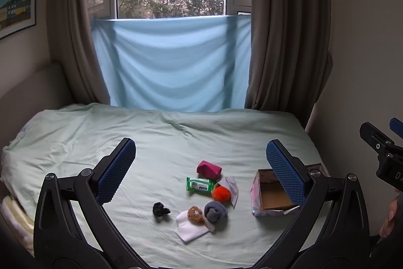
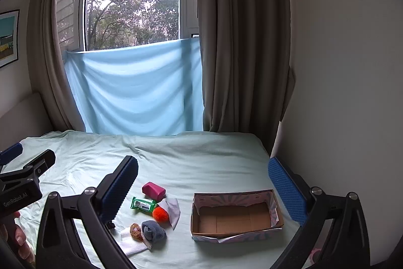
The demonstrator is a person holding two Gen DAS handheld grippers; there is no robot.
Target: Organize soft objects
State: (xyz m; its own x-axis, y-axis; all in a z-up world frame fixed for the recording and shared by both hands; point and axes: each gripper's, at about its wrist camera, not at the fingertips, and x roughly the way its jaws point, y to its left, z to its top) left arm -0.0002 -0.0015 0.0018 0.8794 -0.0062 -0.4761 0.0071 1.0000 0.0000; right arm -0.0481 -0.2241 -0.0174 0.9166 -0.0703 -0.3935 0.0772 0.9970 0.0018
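Several soft objects lie in a cluster on the pale green bed: a magenta pouch (image 1: 209, 169) (image 2: 153, 190), a green wipes pack (image 1: 199, 184) (image 2: 143, 204), an orange pompom (image 1: 221, 193) (image 2: 160, 214), a grey rolled sock (image 1: 215, 211) (image 2: 153, 230), a brown knitted piece (image 1: 195, 215) (image 2: 136, 231) on a white cloth (image 1: 191, 228) (image 2: 132, 245), and a black scrunchie (image 1: 160, 210). An open cardboard box (image 1: 273, 196) (image 2: 234, 218) sits to their right, empty. My left gripper (image 1: 201, 168) is open above the bed. My right gripper (image 2: 204, 190) is open, also held above.
A light grey cloth (image 1: 231, 187) (image 2: 173, 211) lies beside the pompom. The bed (image 1: 100, 132) (image 2: 201, 155) reaches a blue sheet (image 1: 171, 62) under the window, between brown curtains. A wall (image 2: 340, 92) borders the bed's right side. The other gripper shows at each view's edge.
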